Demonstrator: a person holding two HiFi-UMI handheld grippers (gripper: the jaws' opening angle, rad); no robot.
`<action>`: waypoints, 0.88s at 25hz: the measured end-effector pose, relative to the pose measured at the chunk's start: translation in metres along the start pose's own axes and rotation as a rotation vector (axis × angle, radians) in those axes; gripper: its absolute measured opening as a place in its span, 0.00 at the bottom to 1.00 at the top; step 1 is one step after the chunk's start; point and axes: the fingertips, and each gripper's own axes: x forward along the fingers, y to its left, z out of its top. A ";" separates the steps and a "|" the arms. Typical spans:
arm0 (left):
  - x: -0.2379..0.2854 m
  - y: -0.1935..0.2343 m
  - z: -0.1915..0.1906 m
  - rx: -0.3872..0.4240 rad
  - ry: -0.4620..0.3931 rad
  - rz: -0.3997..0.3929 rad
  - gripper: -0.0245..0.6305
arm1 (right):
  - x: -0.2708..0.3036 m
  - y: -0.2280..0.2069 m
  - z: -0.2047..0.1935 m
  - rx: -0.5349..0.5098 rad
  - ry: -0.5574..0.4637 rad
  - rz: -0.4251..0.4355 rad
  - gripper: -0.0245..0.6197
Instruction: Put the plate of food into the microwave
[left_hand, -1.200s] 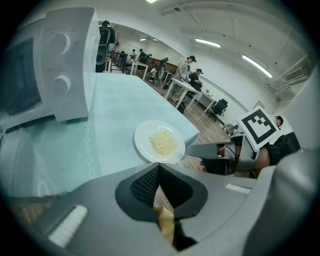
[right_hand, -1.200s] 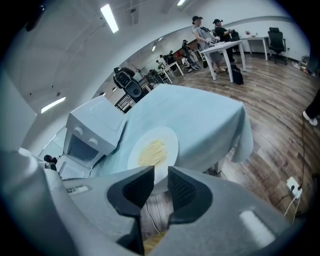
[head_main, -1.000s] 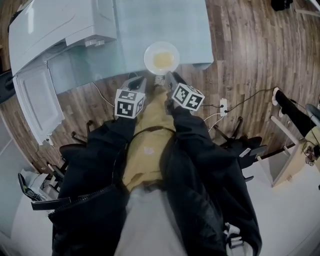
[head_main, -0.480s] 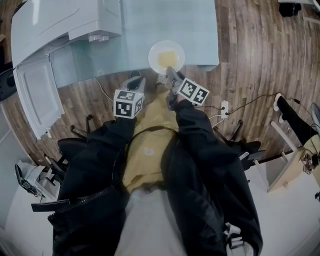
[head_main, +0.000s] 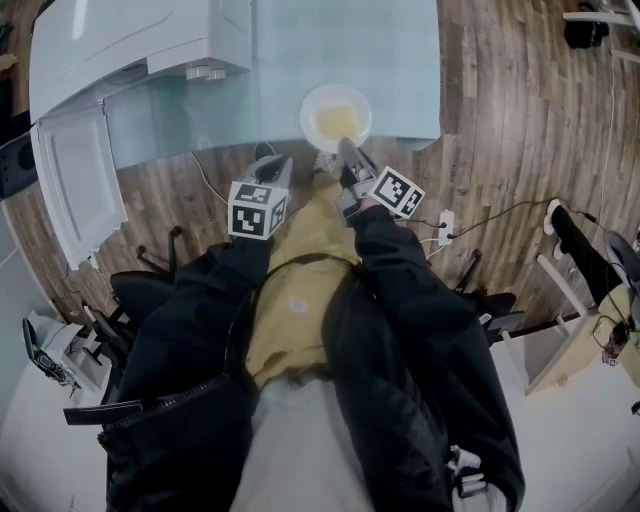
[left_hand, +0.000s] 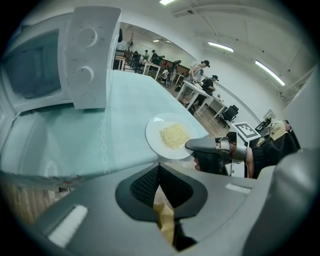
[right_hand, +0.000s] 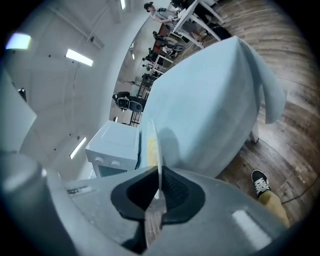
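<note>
A white plate (head_main: 335, 117) with yellow food lies at the near edge of the pale blue table (head_main: 340, 40). My right gripper (head_main: 345, 148) reaches its near rim. In the right gripper view the plate (right_hand: 150, 145) stands edge-on between the jaws of that gripper (right_hand: 159, 187), which have just been closing and now pinch the rim. My left gripper (head_main: 268, 158) hovers left of the plate, short of the table edge, jaws together and empty (left_hand: 159, 167). From it I see the plate (left_hand: 172, 136) and the right gripper (left_hand: 202, 145) at its rim. The white microwave (head_main: 130, 40) stands far left, door (head_main: 75, 190) swung open.
The plate's near rim juts over the table edge. Office chair bases (head_main: 160, 270) and a power strip (head_main: 446, 226) with cables lie on the wood floor around my legs. People work at desks (left_hand: 197, 87) far behind the table.
My right gripper has pushed forward onto the plate's near rim, rolled, and its jaws have come together on the rim. The left gripper has stayed put.
</note>
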 end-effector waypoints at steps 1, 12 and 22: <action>-0.001 0.002 0.000 0.000 -0.002 0.002 0.03 | 0.000 0.001 -0.001 0.003 0.001 0.012 0.05; -0.020 0.023 0.003 -0.035 -0.057 0.024 0.03 | 0.011 0.038 -0.025 0.002 0.059 0.102 0.05; -0.064 0.082 -0.006 -0.163 -0.139 0.101 0.03 | 0.055 0.085 -0.082 -0.038 0.209 0.136 0.05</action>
